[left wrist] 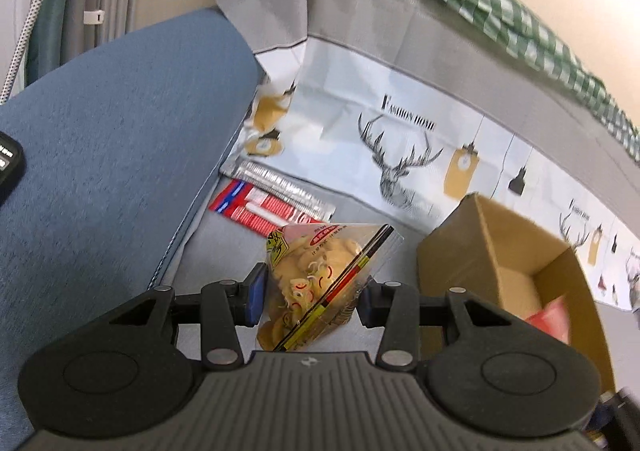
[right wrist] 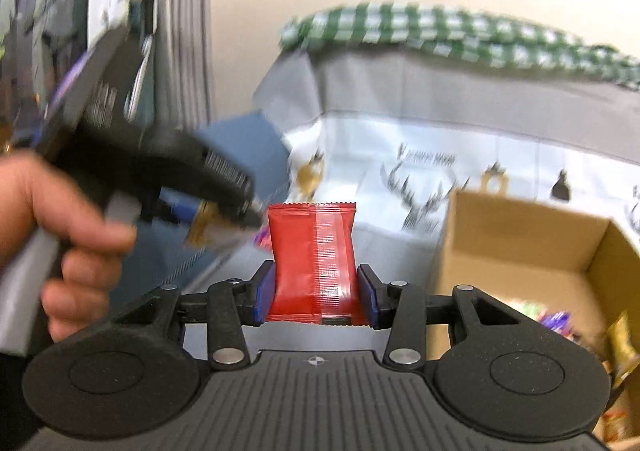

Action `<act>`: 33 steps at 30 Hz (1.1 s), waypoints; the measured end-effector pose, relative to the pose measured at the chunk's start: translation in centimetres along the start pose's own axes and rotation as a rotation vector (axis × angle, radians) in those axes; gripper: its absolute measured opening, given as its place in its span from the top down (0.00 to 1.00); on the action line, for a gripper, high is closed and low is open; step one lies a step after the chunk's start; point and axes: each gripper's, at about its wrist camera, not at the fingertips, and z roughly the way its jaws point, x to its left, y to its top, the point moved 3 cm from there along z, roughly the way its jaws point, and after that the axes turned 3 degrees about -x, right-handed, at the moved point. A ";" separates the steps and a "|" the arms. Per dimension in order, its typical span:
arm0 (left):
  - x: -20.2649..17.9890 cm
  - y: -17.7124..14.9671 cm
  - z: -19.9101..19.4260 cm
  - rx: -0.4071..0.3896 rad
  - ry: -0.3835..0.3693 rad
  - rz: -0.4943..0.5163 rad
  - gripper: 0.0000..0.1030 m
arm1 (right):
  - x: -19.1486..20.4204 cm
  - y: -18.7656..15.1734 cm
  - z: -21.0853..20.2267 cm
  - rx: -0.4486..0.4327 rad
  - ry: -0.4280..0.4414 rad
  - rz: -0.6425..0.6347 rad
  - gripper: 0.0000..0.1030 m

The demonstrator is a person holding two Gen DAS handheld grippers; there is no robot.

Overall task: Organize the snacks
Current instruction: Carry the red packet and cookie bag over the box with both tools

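My left gripper (left wrist: 310,297) is shut on a clear bag of pale yellow snacks (left wrist: 320,279) with a red and yellow stripe, held above the grey cloth. My right gripper (right wrist: 316,293) is shut on a red foil snack packet (right wrist: 314,263) that stands upright between the blue pads. In the right wrist view the left gripper (right wrist: 224,211) shows as a blurred black shape at the left, held by a hand (right wrist: 56,235), with its bag beneath it. An open cardboard box (left wrist: 516,267) stands to the right; the same cardboard box (right wrist: 532,255) holds several wrapped snacks in its corner.
A red and white snack pack (left wrist: 268,207) and a silver-wrapped pack (left wrist: 280,183) lie on the cloth by the blue cushion (left wrist: 112,155). A deer-print cloth (left wrist: 400,155) hangs behind, with a green checked cloth (left wrist: 500,7) on top.
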 end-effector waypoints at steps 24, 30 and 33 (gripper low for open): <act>-11.8 -0.8 0.4 -0.153 -0.312 0.142 0.53 | -20.2 4.2 -2.5 -0.123 -0.356 0.113 0.57; -15.0 -2.1 1.3 -0.172 -0.385 0.204 0.53 | -21.1 3.1 -2.0 -0.093 -0.369 0.102 0.57; -17.0 -2.7 1.7 -0.180 -0.425 0.259 0.53 | -21.4 3.0 -2.3 -0.088 -0.379 0.089 0.57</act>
